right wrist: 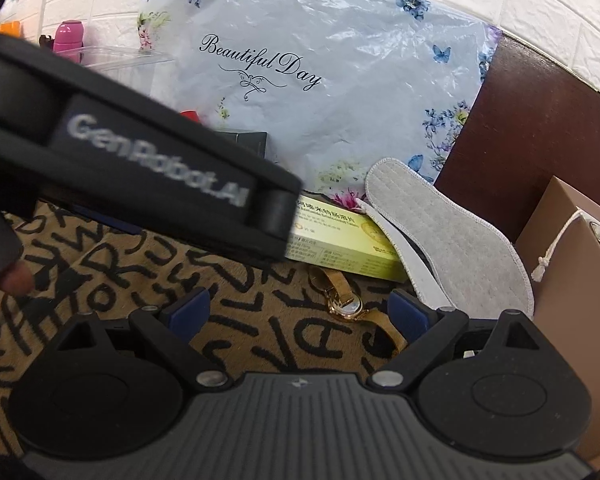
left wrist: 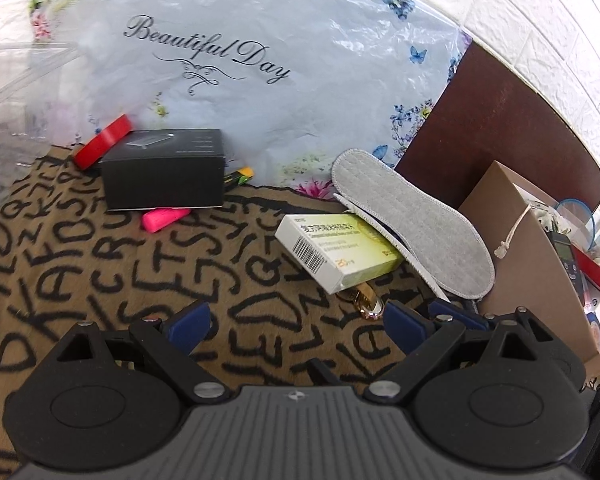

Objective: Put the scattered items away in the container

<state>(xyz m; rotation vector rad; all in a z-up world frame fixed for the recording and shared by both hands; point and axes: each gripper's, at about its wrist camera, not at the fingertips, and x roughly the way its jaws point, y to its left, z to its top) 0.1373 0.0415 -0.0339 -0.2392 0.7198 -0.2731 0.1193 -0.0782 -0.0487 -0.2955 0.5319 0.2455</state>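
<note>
On a tan cloth with black letters lie a white-and-green medicine box (left wrist: 340, 254) (right wrist: 340, 240), a grey insole (left wrist: 412, 224) (right wrist: 448, 236), a gold wristwatch (left wrist: 366, 300) (right wrist: 346, 304), a black box (left wrist: 164, 168), a red tape roll (left wrist: 102, 142) and a pink marker (left wrist: 164, 218). A brown paper bag (left wrist: 540, 264) (right wrist: 568, 280) stands at the right. My left gripper (left wrist: 296, 318) is open and empty, just short of the medicine box. My right gripper (right wrist: 298, 312) is open and empty, its jaws either side of the watch. The left gripper's body (right wrist: 140, 168) crosses the right wrist view.
A floral plastic bag (left wrist: 260, 60) (right wrist: 320, 80) printed "Beautiful Day" lies behind the items. A clear plastic bin (left wrist: 16, 80) (right wrist: 128, 60) stands at the far left. A pink bottle (right wrist: 69, 38) stands by the white brick wall. Bare dark brown table (left wrist: 500, 120) shows at the right.
</note>
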